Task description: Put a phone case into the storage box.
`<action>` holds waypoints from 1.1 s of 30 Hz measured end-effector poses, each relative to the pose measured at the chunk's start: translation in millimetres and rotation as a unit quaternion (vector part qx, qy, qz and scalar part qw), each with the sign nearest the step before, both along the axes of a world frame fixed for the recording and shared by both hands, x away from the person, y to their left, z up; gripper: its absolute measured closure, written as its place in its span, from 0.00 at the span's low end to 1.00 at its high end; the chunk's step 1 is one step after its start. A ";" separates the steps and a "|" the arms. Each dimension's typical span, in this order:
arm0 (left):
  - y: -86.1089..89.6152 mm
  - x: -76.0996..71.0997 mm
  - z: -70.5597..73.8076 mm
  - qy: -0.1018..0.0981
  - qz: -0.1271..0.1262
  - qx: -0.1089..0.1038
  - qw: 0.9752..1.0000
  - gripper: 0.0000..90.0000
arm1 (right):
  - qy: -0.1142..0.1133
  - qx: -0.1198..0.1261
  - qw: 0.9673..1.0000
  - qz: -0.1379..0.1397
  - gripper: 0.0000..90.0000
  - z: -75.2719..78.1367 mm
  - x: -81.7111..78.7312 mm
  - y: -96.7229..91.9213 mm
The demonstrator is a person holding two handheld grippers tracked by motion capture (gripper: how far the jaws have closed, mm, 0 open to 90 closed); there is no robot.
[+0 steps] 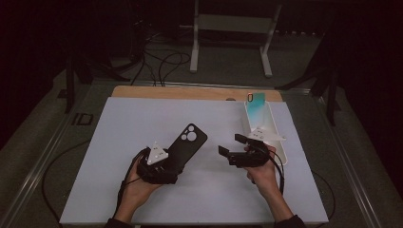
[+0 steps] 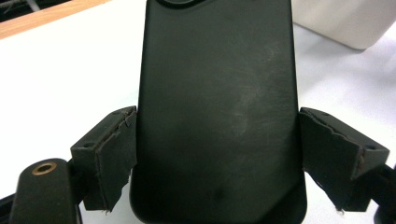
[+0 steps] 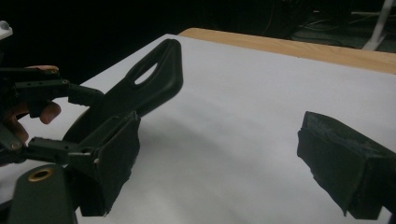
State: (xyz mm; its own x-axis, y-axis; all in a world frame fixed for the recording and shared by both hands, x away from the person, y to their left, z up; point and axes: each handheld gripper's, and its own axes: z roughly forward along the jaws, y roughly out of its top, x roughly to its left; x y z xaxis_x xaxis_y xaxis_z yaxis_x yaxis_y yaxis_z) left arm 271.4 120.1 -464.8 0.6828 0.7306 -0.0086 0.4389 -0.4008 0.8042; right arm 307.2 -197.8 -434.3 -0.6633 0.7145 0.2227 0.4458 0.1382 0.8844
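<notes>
My left claw (image 1: 177, 159) is clamped on the black phone case (image 1: 185, 145): in the left gripper view both pads press the long edges of the case (image 2: 217, 107) near its lower end, one pad (image 2: 114, 154) at nine o'clock and the other (image 2: 334, 154) at three o'clock, jaws spread wide to span its width. From the high view the case sticks out of that claw toward one o'clock, camera cut-out at the far end, its back face upward.

My right claw (image 1: 230, 146) stands open with nothing between its jaws. In the right gripper view its two pads (image 3: 114, 154) sit well apart over bare white tabletop (image 3: 243, 116), and the case (image 3: 140, 88) shows at ten o'clock, tilted up off the surface, with the fingers (image 3: 44, 112) of the left hand behind it.

Around the work: a white tray (image 1: 278, 142) lies just behind the right hand (image 1: 261, 173), running toward twelve o'clock, with a teal phone (image 1: 256, 104) at its far end. A wooden strip (image 1: 190, 92) edges the tabletop (image 1: 142, 123) at the far side. Nothing lies between the two claws.

Relative to the right claw, the case is near at nine o'clock in the high view, apart from it, a gap of white surface between them.
</notes>
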 end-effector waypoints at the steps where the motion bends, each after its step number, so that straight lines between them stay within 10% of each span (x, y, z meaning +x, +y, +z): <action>1: -0.5 -0.1 0.3 0.000 0.000 -0.002 1.000 0.18 | 0.000 0.000 1.000 0.003 0.15 1.1 0.8 1.8; 23: -19.0 -12.0 8.1 -0.046 -0.025 -0.020 0.998 0.17 | 0.034 0.008 0.998 0.057 0.18 8.0 7.0 40.7; 33: -25.9 -15.9 7.1 -0.061 -0.029 -0.018 0.998 0.17 | 0.054 0.014 0.996 0.075 0.50 6.7 6.4 51.1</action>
State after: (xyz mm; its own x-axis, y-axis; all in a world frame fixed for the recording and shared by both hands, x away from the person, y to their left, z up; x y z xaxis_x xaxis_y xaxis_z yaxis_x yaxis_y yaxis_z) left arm 255.5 94.2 -457.8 0.7213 0.6908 0.0504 0.3147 -0.3917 0.8646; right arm 313.6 -146.7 -427.6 -0.7331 0.6016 0.3172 0.5154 0.1871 0.8363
